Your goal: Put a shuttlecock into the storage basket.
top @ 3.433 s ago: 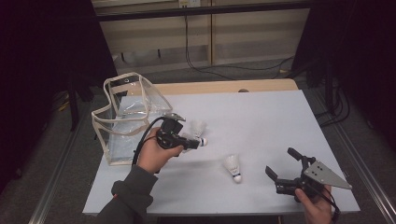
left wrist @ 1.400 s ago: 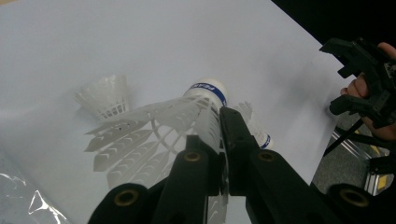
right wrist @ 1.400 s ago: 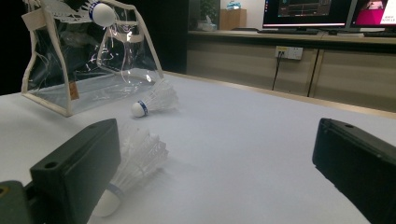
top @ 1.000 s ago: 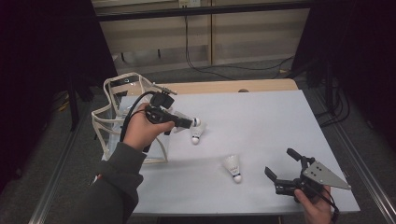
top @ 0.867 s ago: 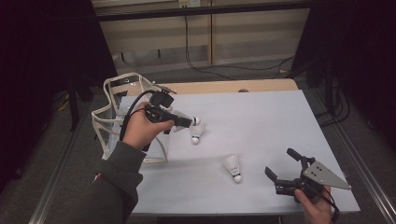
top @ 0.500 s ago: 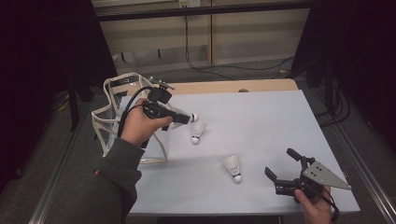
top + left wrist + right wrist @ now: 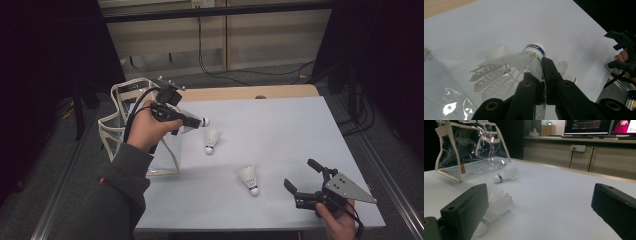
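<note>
Shuttlecock (image 7: 524, 62): featherlight, fragile skirt, firm cork nose; left claw (image 7: 541, 82) pinches skirt at bench's ten o'clock; right claw (image 7: 306, 187) open, idle.

Black left gripper (image 7: 192, 120) trailing a black cable, brass screws showing behind its jaws, black right gripper (image 7: 300, 182) wearing a grey three-cornered plate, grey sleeve (image 7: 112, 200) covering the left arm

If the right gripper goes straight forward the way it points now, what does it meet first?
Probably the nearer shuttlecock, lying just ahead beside the left jaw of the open right gripper. Beyond it lie the second shuttlecock and the clear bag. Depth is uncertain.
</note>
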The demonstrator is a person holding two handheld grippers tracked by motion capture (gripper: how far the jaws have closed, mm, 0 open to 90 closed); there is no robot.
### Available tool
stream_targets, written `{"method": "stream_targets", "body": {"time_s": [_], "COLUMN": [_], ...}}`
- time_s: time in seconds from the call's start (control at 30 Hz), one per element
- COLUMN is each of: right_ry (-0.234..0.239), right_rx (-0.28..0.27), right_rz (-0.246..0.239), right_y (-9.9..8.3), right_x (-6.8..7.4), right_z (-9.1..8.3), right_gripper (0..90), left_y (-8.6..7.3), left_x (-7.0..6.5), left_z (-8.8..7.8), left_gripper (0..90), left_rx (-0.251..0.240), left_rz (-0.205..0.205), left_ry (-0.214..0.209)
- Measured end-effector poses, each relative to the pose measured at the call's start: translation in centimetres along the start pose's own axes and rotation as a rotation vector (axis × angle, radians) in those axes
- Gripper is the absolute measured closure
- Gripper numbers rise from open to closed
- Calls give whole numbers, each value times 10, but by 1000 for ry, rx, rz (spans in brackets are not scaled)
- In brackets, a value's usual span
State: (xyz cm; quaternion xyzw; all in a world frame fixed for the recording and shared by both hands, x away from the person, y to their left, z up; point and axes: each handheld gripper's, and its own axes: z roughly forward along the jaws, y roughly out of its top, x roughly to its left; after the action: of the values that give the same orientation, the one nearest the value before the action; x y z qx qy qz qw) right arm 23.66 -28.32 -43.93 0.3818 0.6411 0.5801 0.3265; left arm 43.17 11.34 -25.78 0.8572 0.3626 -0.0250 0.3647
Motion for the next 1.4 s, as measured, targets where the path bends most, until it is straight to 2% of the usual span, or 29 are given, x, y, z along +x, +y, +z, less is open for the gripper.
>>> {"method": "stream_targets", "body": {"time_s": [0.27,0.33,0.37,0.7,1.27,1.4], "right_ry": [1,0,1,0,0,-1], "right_rx": [-1,1,0,1,-1,-1], "right_rz": [-4,-5,-1,1,2,1], "right_y": [0,0,0,0,0,0], "right_x": [0,0,0,0,0,0], "right_z": [0,0,0,-1,-1,-1], "right_gripper": [12,12,12,12,12,12], "left_y": [4,4,5,10,17,19], "left_x": [1,0,1,5,13,14], "left_z": [-3,-3,-3,-9,-15,-18], "left_gripper": [887,887,887,887,887,887], "left_rx": [3,-3,6,6,-12,-11], "left_rz": [3,-8,4,1,-39,-29], "left_ry": [3,6,4,21,37,41]}}
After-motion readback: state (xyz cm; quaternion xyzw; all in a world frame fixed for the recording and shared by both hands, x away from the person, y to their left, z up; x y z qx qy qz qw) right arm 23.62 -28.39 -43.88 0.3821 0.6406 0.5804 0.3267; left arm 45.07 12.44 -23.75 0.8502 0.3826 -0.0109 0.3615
